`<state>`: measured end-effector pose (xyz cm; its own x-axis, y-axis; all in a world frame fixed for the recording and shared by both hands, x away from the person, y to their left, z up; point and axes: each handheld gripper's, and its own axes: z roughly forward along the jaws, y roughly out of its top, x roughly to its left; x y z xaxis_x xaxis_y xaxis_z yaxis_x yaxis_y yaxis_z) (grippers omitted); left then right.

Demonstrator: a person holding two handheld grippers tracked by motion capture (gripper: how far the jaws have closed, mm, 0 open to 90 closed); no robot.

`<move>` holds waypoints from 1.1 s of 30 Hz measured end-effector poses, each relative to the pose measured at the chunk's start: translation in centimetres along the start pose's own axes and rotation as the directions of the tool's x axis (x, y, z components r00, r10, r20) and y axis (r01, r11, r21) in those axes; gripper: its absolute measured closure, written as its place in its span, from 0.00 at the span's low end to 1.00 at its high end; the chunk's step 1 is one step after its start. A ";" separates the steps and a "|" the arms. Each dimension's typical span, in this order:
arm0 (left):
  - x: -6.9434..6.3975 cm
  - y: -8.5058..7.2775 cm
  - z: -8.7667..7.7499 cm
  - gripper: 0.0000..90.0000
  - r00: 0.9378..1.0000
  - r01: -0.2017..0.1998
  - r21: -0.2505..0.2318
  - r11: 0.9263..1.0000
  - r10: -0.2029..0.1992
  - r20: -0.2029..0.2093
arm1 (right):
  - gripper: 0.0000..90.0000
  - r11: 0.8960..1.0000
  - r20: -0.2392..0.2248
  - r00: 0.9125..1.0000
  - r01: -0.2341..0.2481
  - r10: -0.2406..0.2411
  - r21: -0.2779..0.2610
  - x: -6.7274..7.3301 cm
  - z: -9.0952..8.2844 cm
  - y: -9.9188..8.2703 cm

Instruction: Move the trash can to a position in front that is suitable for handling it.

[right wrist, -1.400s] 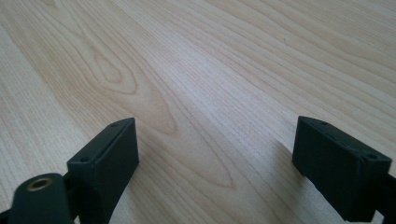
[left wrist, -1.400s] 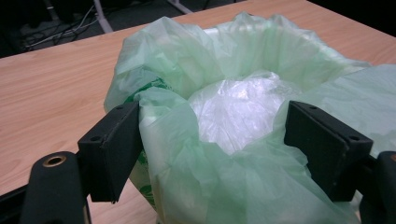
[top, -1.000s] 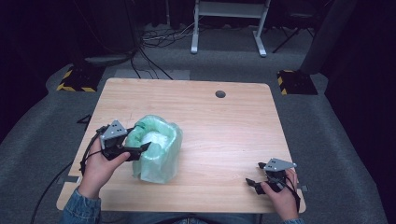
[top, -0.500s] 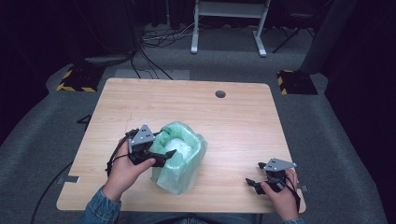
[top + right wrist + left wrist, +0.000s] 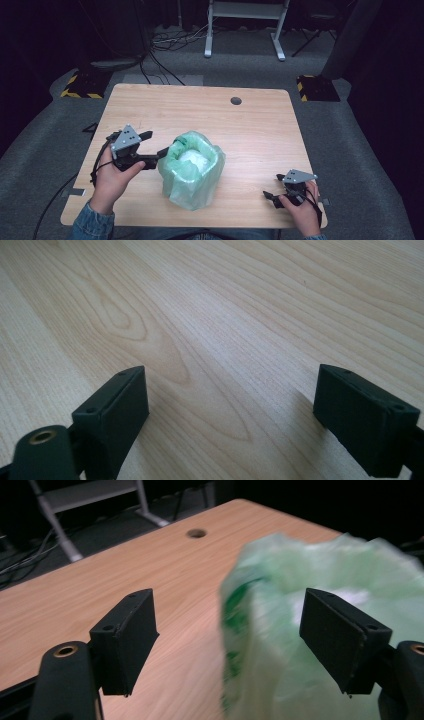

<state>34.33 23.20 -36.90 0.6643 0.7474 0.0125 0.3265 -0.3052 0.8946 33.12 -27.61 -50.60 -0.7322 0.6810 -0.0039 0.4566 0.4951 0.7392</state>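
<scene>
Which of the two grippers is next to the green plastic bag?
The left gripper: its open jaws reach the rim of the green plastic bag. The right gripper rests apart, near the table's near right corner.

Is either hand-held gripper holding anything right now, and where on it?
Nothing is held. The left hand-held gripper is open beside the green bag; the right hand-held gripper is open over bare table.

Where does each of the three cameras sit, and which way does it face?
High view: above the person's side, facing forward and down on the table; both hands show.
Left gripper view: rides the left hand-held gripper, facing the green bag between open jaws.
Right gripper view: rides the right hand-held gripper, facing bare tabletop.
Shared: high and left views show the bag and table hole.
</scene>
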 end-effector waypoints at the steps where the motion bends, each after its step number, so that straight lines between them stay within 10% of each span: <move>1: 0.5 -0.4 -0.2 0.26 1.000 0.009 0.012 1.000 -0.008 -0.012 | 0.15 1.000 0.000 1.000 0.000 0.000 0.000 0.0 0.0 0.0; 7: 2.7 -3.1 0.4 0.30 0.997 0.043 0.076 0.996 -0.038 -0.066 | 0.16 1.000 -0.003 1.000 -0.004 0.004 0.001 0.0 0.0 0.0; 11: 2.6 -5.3 2.8 0.32 0.999 0.046 0.092 0.995 -0.047 0.005 | 0.18 1.000 0.000 1.000 -0.006 0.006 -0.003 0.2 0.0 0.0; 24: -0.8 -7.7 5.3 0.36 0.989 0.048 0.146 0.988 -0.067 0.133 | 0.19 0.999 -0.129 0.992 0.011 -0.015 -0.038 3.2 1.2 1.3; 33: -4.1 -7.3 7.5 0.35 0.976 -0.023 0.171 0.985 -0.015 0.216 | 0.19 0.998 -0.140 0.990 0.025 -0.032 -0.050 3.8 1.3 1.6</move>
<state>34.24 17.94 -46.86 0.7889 0.6067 -0.0977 0.4215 -0.4185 0.8045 31.73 -23.56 -50.30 -0.8100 0.5826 0.0673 0.4124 0.4843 0.7716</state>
